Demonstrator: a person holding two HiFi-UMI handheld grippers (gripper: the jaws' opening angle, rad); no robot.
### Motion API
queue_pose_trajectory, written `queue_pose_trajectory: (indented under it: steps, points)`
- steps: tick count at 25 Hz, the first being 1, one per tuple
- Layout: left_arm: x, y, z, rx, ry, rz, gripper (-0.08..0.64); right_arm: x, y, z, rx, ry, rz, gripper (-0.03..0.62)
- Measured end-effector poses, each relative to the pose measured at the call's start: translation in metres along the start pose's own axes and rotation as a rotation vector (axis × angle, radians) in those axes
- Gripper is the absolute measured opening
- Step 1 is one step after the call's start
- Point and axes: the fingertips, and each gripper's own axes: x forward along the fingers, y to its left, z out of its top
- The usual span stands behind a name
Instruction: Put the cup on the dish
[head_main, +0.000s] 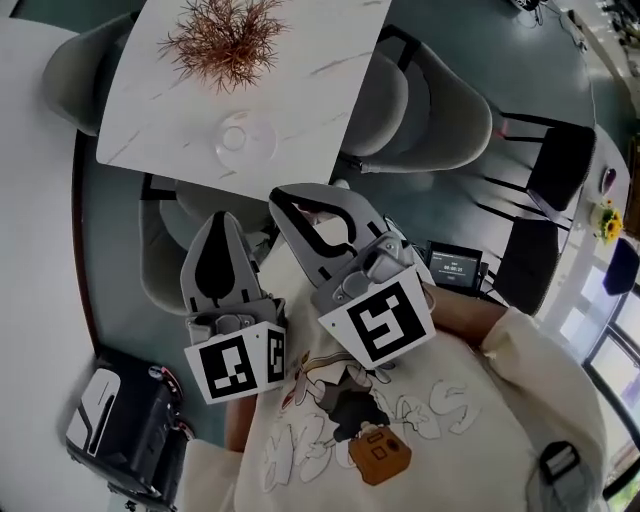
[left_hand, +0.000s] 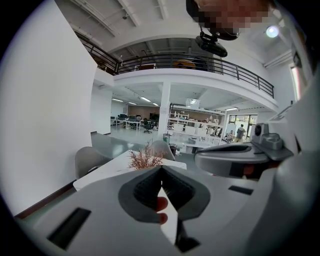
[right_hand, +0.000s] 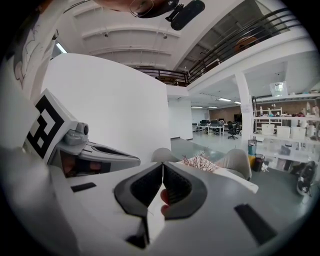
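My left claw (head_main: 222, 216) is shut tight, and there is nothing in it. My right claw (head_main: 278, 198) is shut too, and it holds nothing. A dry bush (head_main: 225, 40) stands on the white table (head_main: 330, 60). Both claws are well away from the bush, close to my chest. Near the bush, on my side, sits a clear round glass thing (head_main: 246, 140). I cannot tell if it is the cup, the dish, or both.

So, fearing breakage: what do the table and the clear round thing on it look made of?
The table is white with faint grey veins: marble or a marble-look top. The clear thing is see-through with bright rims, probably glass.
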Motion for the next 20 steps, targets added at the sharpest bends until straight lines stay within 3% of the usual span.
queue_pose_trajectory:
  steps: [8,20]
  points:
    - [0.005,-0.014,0.010,0.020,-0.027,-0.041,0.006,-0.008,-0.005,0.005,-0.031,-0.009,-0.028,0.005]
    - [-0.003,-0.018,0.007,0.001,-0.040,-0.036,0.006,-0.016,-0.001,0.004,-0.046,-0.016,-0.018,0.005]
